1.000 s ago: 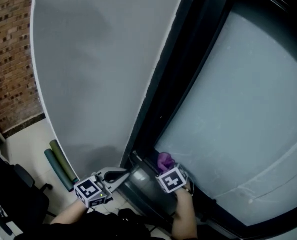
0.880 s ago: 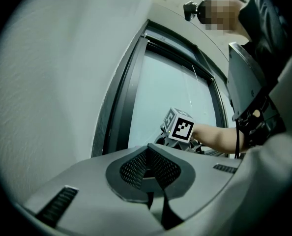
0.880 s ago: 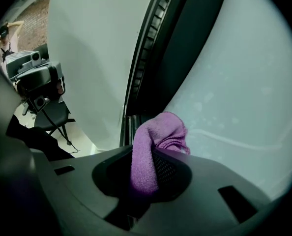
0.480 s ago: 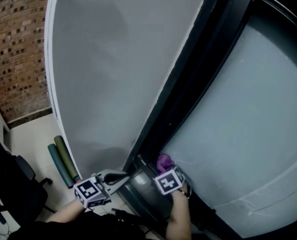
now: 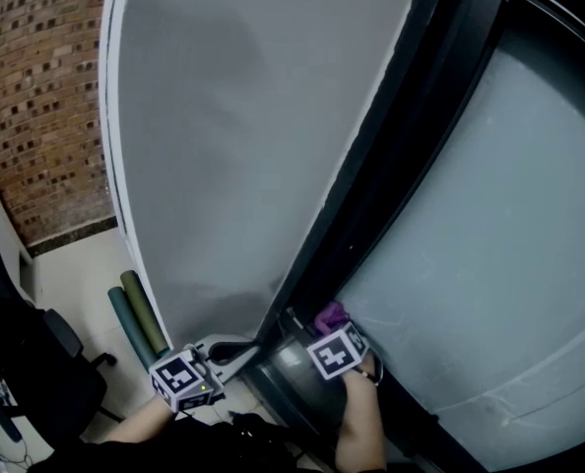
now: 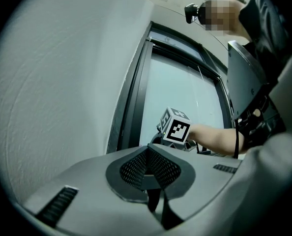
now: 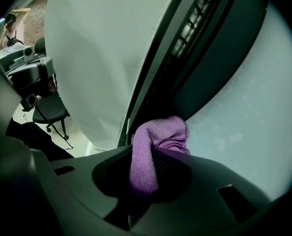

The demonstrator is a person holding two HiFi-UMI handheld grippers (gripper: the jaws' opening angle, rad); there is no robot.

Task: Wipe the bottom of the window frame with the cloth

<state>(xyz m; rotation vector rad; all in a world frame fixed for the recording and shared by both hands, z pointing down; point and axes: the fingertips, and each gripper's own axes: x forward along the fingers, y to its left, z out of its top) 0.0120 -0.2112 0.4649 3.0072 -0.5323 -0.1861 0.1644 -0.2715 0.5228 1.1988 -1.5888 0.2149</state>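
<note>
A purple cloth (image 5: 330,315) (image 7: 147,154) is pinched in my right gripper (image 5: 332,327) (image 7: 153,149), which is shut on it. The cloth's bunched end presses against the low end of the dark window frame (image 5: 386,180) (image 7: 185,53), where it meets the frosted glass (image 5: 509,225). My left gripper (image 5: 241,348) (image 6: 148,149) hangs to the left of the frame, near the grey wall panel (image 5: 253,116), with its jaws shut and nothing between them. In the left gripper view the right gripper's marker cube (image 6: 175,127) shows ahead, by the glass.
Two rolled mats (image 5: 135,318) lean at the foot of the grey panel. A black office chair (image 5: 51,363) (image 7: 50,109) stands on the pale floor at the left, and a brick wall (image 5: 41,97) rises behind it.
The head view has swung so the wall and frame sit further right. Both grippers stay at about the same spots, with the cloth still against the frame's low end.
</note>
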